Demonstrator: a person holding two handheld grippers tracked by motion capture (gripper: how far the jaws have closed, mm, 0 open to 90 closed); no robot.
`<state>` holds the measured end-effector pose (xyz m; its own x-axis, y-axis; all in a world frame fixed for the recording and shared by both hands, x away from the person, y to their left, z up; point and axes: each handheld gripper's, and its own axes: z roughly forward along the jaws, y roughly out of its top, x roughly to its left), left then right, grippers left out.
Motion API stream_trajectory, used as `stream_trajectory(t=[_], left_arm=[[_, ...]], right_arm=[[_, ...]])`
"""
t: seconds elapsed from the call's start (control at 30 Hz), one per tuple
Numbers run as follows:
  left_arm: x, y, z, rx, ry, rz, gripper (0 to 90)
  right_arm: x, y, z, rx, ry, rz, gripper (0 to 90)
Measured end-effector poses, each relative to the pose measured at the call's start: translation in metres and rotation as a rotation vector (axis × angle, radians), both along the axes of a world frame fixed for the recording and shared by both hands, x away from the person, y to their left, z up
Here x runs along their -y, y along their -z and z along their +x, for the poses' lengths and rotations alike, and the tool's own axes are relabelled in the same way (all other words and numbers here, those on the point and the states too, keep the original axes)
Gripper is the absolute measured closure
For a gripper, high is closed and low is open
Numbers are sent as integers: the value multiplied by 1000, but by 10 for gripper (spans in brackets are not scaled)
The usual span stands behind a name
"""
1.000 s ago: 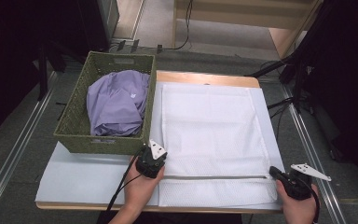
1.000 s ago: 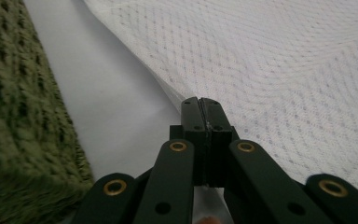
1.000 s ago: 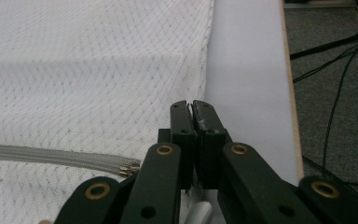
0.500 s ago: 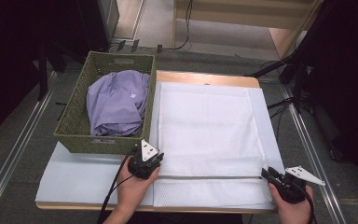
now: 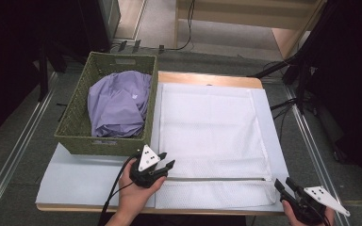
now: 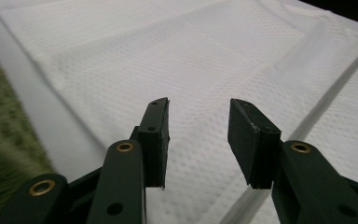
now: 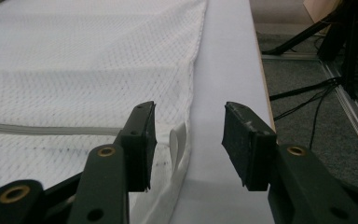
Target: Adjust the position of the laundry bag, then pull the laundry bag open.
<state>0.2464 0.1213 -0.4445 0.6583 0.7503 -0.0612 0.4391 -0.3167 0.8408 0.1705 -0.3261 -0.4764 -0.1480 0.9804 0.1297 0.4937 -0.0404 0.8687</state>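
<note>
a green wicker basket (image 5: 78, 136) at the left holds a crumpled lilac garment (image 5: 118, 103). just right of it a white mesh laundry bag (image 5: 207, 122) lies flat on the table (image 5: 75, 181), zipper (image 5: 217, 179) near its front edge. the left gripper (image 5: 162, 162), jaws just opened and spread with nothing between them, hangs over the bag's left zipper end. the right gripper (image 5: 285, 184), likewise just opened, sits off the bag's right corner, seemingly clear of it.

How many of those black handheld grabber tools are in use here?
2. The left gripper sits over the white mesh laundry bag, near the green basket. The right gripper is at the bag's near right corner. Both are open and empty.
</note>
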Motion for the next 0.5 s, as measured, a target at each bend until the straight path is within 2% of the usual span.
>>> stream_trajectory(t=[0.1,0.13,0.2,0.23,0.33,0.5], left_arm=[[20,3,-3,-5,43,-8,582],[20,3,-3,-5,43,-8,581],[36,5,-7,-10,79,-4,580],[36,5,-7,-10,79,-4,580],[51,7,-9,-11,103,-6,579],[75,9,-11,-22,147,-15,581]], right_arm=[[2,0,-11,-2,15,50,560],[2,1,-12,-2,8,54,552],[0,3,-14,-19,-11,58,538],[0,3,-14,-19,-11,58,538],[1,5,-14,-26,-11,83,533],[5,7,-13,-45,-8,98,523]])
